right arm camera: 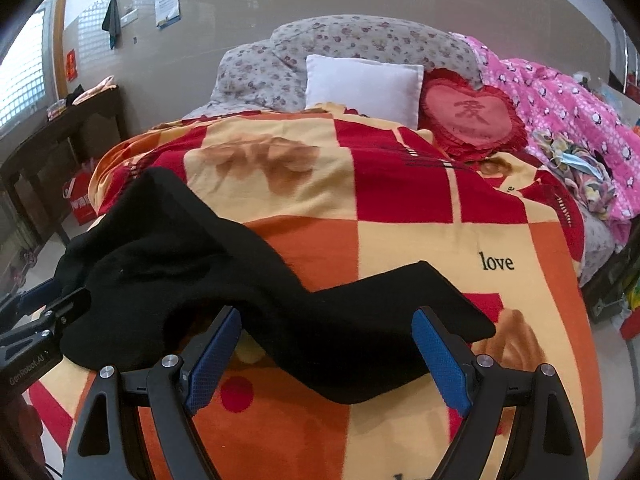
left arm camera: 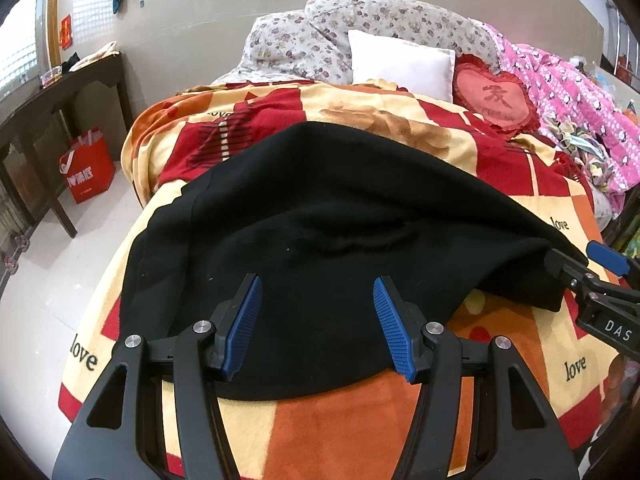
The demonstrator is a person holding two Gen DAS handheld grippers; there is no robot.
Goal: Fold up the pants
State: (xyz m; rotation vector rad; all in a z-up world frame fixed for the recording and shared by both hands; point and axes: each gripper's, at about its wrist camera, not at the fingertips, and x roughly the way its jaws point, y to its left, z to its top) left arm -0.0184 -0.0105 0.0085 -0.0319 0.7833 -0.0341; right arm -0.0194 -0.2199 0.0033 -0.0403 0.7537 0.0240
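Black pants [left arm camera: 320,220] lie on a red, orange and cream blanket [left arm camera: 320,432] on a bed. They also show in the right wrist view [right arm camera: 224,280], bunched at the left with one part reaching right. My left gripper [left arm camera: 318,320] is open, its blue pads [left arm camera: 244,320] spread just above the near edge of the pants. My right gripper [right arm camera: 326,360] is open too, its pads [right arm camera: 440,360] either side of the pants' near fold. The right gripper also shows in the left wrist view [left arm camera: 592,276] at the pants' right end. Neither holds cloth.
A white pillow [left arm camera: 400,60], a red heart cushion [left arm camera: 496,100], a floral quilt [left arm camera: 360,28] and a pink quilt [left arm camera: 560,100] lie at the bed's far end. A dark wooden table [left arm camera: 52,120] and red bag [left arm camera: 86,168] stand at left on the floor.
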